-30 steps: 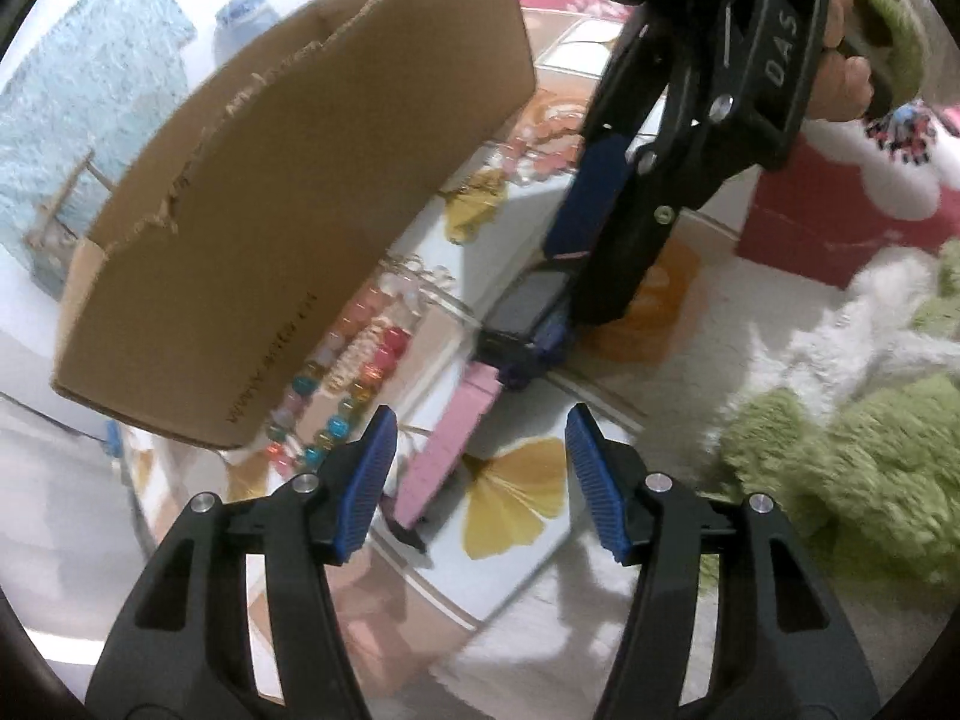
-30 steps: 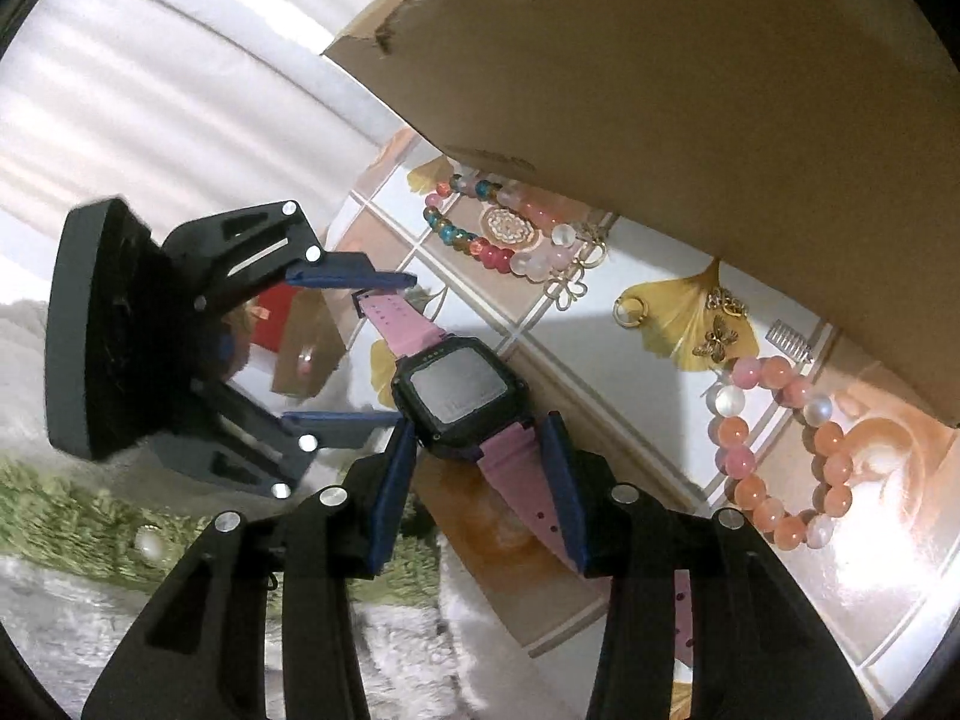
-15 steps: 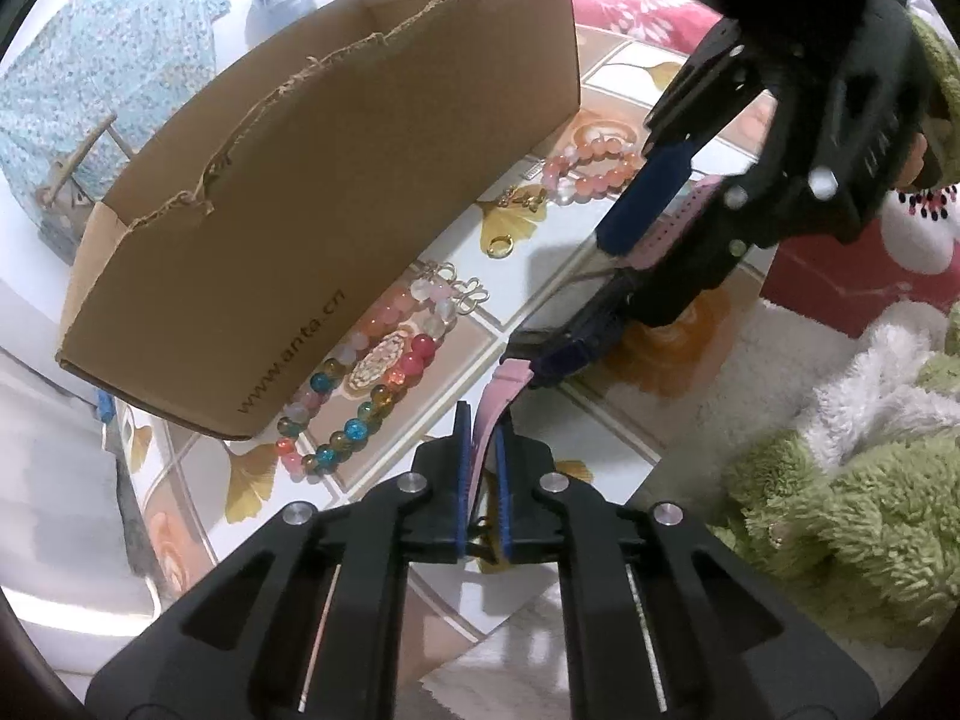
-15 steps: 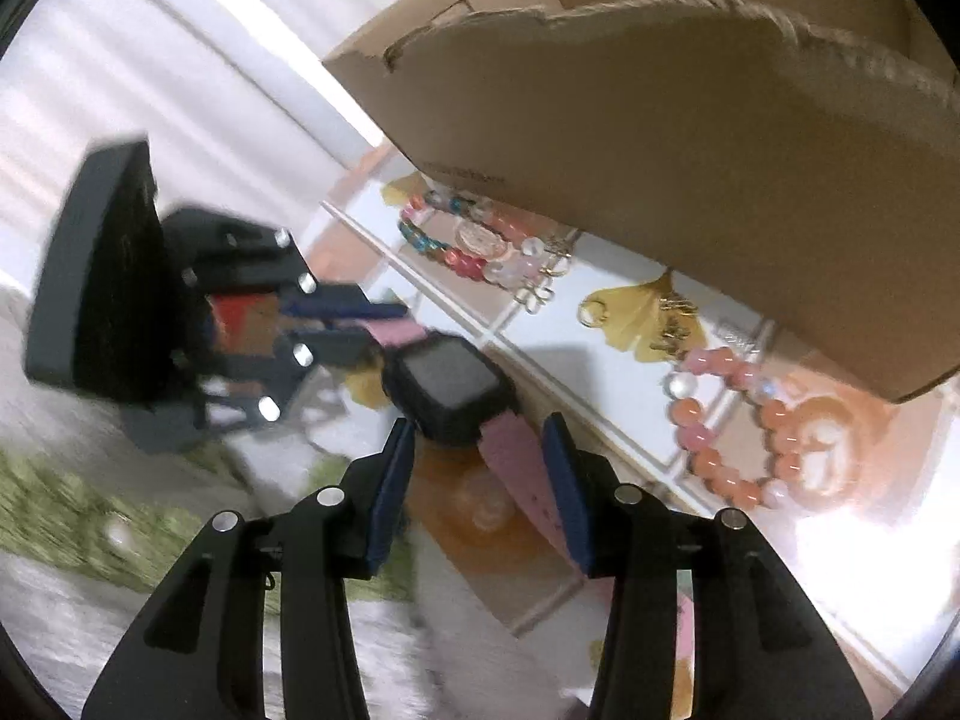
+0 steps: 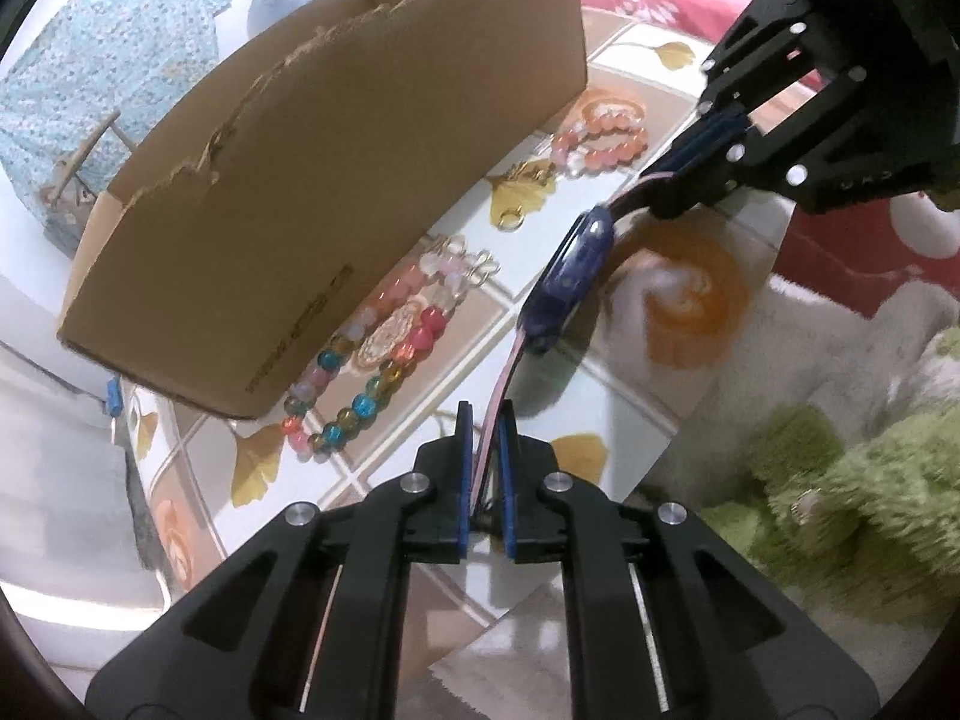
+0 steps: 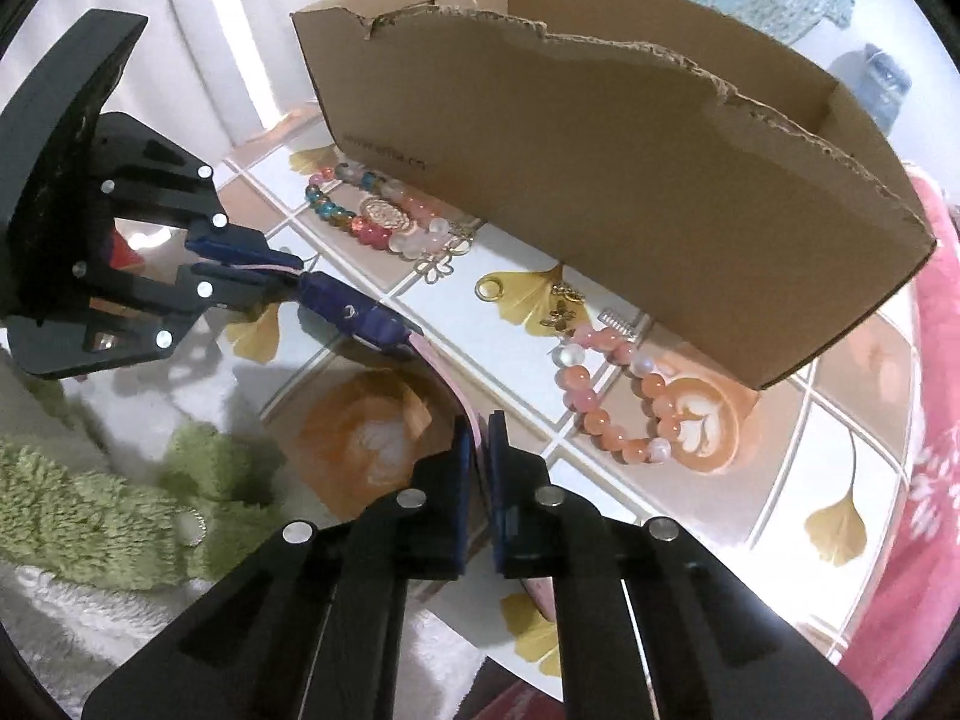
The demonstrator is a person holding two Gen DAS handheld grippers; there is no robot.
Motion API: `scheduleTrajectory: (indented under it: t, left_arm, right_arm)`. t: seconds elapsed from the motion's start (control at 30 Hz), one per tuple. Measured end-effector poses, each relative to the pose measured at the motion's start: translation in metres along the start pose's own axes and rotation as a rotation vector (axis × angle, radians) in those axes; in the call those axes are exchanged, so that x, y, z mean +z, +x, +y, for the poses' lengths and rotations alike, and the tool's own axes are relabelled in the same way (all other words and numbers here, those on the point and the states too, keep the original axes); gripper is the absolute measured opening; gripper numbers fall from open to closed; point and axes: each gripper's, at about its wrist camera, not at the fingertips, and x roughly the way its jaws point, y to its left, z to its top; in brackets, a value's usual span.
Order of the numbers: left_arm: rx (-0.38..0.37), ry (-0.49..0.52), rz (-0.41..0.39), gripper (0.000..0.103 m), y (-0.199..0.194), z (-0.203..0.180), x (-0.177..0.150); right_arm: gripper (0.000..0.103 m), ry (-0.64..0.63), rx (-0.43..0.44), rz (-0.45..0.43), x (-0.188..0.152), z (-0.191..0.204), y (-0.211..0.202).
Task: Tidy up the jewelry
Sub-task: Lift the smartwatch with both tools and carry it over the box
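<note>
Above the worktop's [image 6: 600, 480] near edge hangs a pink-strapped watch [image 5: 576, 276], each strap end pinched by a claw: left claw [image 5: 483, 468] and right claw [image 6: 478, 444]. Beaded bracelets [image 6: 618, 396] lie beside the cardboard box [image 6: 600, 180].

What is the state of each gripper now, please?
Left gripper: closed on one end of the pink watch strap.
Right gripper: closed on the other end of the strap; the watch hangs between them.
</note>
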Motion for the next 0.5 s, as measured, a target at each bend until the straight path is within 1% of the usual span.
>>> scheduleTrajectory:
  t: [0.17,0.37,0.47,0.5]
  left_arm:
    - [0.003,-0.025,-0.005,0.009,-0.003,0.002,-0.009]
    - [0.042,-0.030,-0.037,0.006,-0.014,-0.005,-0.015]
    - [0.100,-0.015,-0.090,0.006,-0.036,-0.012,-0.013]
    - [0.109,-0.019,-0.106,0.006,-0.044,-0.011,-0.011]
  right_arm:
    - [0.005,0.014,-0.021,-0.015,-0.001,0.005,0.001]
    - [0.005,0.030,-0.056,-0.048,0.001,0.015,0.001]
    - [0.004,0.018,-0.094,-0.094,0.004,0.023,-0.015]
    - [0.004,0.016,-0.109,-0.115,0.006,0.025,-0.023]
